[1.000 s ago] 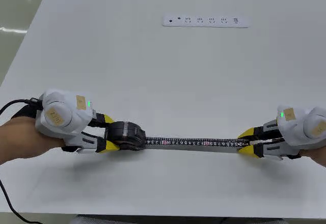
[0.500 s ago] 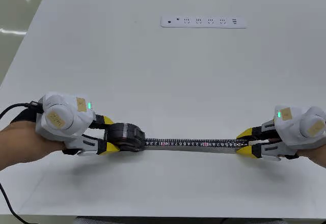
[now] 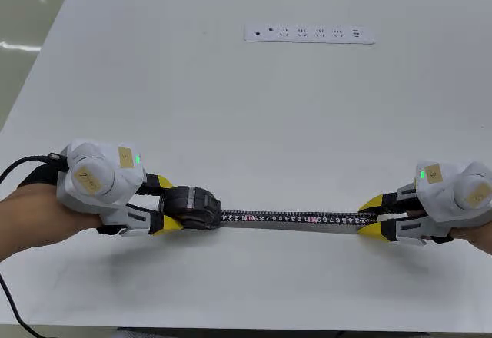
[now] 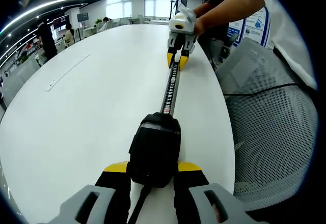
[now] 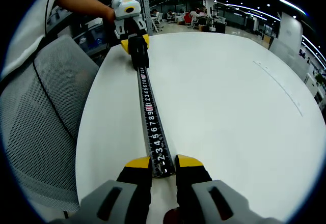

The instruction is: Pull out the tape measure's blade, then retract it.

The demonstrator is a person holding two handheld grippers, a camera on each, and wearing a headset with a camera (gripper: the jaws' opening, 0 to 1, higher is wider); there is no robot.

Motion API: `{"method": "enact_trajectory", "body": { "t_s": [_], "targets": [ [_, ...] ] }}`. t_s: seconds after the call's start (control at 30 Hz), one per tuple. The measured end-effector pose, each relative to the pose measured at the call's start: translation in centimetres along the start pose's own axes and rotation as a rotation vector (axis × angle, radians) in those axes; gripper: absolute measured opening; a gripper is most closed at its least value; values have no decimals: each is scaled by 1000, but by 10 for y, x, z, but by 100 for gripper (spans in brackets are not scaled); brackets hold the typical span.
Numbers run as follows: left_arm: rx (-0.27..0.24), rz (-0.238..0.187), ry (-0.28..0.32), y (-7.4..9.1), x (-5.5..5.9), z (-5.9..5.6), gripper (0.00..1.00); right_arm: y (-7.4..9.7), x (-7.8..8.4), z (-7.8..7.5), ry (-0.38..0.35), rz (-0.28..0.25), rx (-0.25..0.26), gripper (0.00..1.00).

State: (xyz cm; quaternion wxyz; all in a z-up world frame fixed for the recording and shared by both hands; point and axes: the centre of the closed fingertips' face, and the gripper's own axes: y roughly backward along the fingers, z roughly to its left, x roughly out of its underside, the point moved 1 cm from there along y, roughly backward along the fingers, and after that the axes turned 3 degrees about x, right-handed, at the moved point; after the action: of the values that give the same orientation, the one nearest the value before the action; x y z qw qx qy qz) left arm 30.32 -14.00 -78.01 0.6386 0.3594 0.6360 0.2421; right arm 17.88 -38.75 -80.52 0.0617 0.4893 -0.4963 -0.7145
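Little shift since before: left tongs (image 3: 167,201) clenched on tape measure (image 3: 192,206), right tongs (image 3: 372,216) clenched on blade (image 3: 292,217).

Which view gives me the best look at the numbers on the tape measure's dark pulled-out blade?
The right gripper view: the dark numbered blade runs up from the right gripper, numerals large and readable. The head view shows its whole span side-on, numerals tiny. The left gripper view shows it foreshortened beyond the black tape measure case.

I read 2 through 9 on the blade (image 5: 154,132), lower centre of the right gripper view.
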Motion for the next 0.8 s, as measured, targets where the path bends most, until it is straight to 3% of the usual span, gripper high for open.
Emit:
{"method": "enact_trajectory", "body": {
  "t_s": [0.3, 0.57, 0.8],
  "targets": [
    [-2, 5, -7, -1, 0, -1, 30, 0, -1, 1, -4, -2, 2, 18],
    [-24, 11, 7, -2, -2, 3, 36, 2, -4, 0, -27, -3, 4, 26],
    [-35, -25, 43, 2, -9, 3, 43, 8, -6, 0, -61, -5, 16, 33]
  ]
}}
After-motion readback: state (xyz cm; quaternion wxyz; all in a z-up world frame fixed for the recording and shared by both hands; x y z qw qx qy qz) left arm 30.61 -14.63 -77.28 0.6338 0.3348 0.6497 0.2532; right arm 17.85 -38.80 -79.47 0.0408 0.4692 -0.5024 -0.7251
